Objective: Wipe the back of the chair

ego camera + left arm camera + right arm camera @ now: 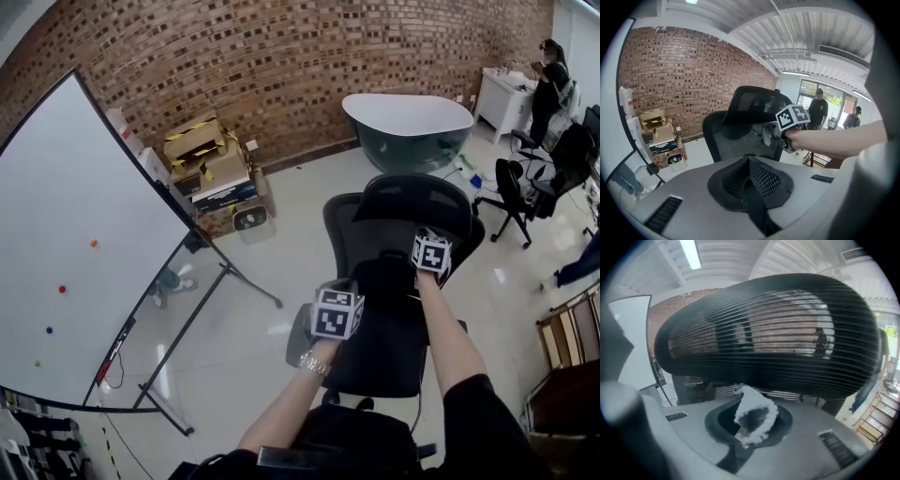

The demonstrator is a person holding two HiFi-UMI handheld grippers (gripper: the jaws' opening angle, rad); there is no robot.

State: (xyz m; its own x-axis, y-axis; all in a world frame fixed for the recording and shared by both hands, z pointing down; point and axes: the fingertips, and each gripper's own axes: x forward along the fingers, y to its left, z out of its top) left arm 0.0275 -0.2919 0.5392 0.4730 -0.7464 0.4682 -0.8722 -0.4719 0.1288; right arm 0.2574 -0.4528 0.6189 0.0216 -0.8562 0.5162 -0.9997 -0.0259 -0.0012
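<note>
Chair [398, 202] — black mesh, mid-room, right of the whiteboard [75, 262] | left gripper [751, 185]: jaws closed together, empty, near the seat's left side | right gripper [749, 437]: clamped on a crumpled white cloth [754, 416] — close against the mesh back

Left claw [749, 161]: mesh pads closed together, nothing between them. Ahead, a black mesh office chair [736, 138] with headrest [757, 101]. Right claw [771, 133], gripped by a hand, holds a pale cloth [766, 134] against the chair's backrest. Behind: brick wall [684, 79], stacked cardboard boxes [656, 129], two people [818, 110] standing near windows.
</note>
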